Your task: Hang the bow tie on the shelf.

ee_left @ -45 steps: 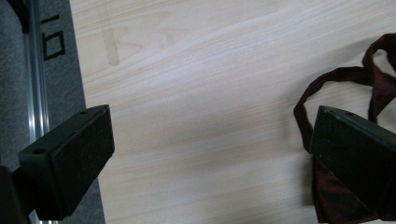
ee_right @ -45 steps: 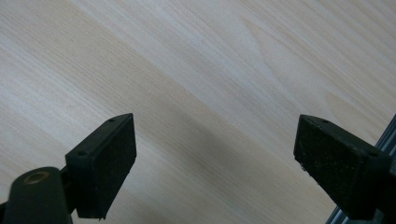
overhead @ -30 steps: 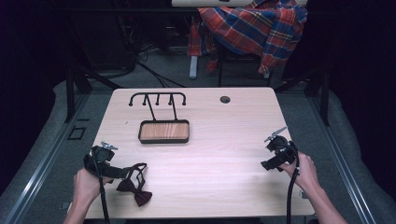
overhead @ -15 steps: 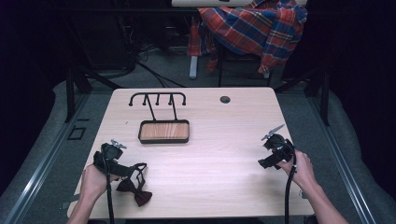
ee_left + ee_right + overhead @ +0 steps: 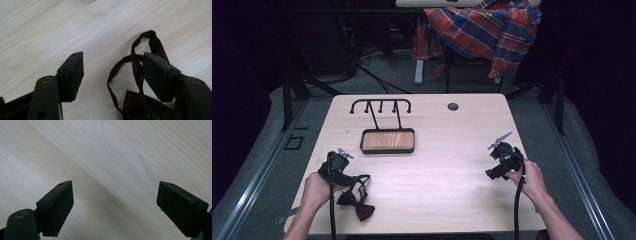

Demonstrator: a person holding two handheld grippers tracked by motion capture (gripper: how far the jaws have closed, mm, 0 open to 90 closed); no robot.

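Left gripper (image 5: 353, 178) sits at the near left part of the surface (image 5: 447, 165), directly over the strap end of the bow tie (image 5: 357, 205). In the left gripper view the gripper (image 5: 113, 72) has its jaws part-way apart; they have just been closing. The dark red strap (image 5: 136, 67) loops up between them, one strand running just beside the inner face of the right-hand pad (image 5: 160, 75); whether it touches that pad cannot be told. The left-hand pad (image 5: 75, 72) stands clear of the strap, with bare wood between. The strap is not clamped: the gripper is released.

Bow tie lies flat on the surface, at the near left corner, well apart from the tray (image 5: 387, 141) and nearer the person than it. Its knot and wings point toward the near edge; the strap curls back toward the tray.

Tray stands left of centre, wood-floored with a dark rim. A black hook rack (image 5: 381, 107) rises from its far side. A small round hole (image 5: 453, 106) lies in the surface to the right of the rack.

Right gripper (image 5: 498, 155) is held well to the right of the tray, near the right edge. In the right gripper view the gripper (image 5: 115, 205) has its jaws wide apart over bare wood, grasping nothing.

Beyond the surface, behind the tray, a plaid cloth (image 5: 482, 30) hangs over a chair
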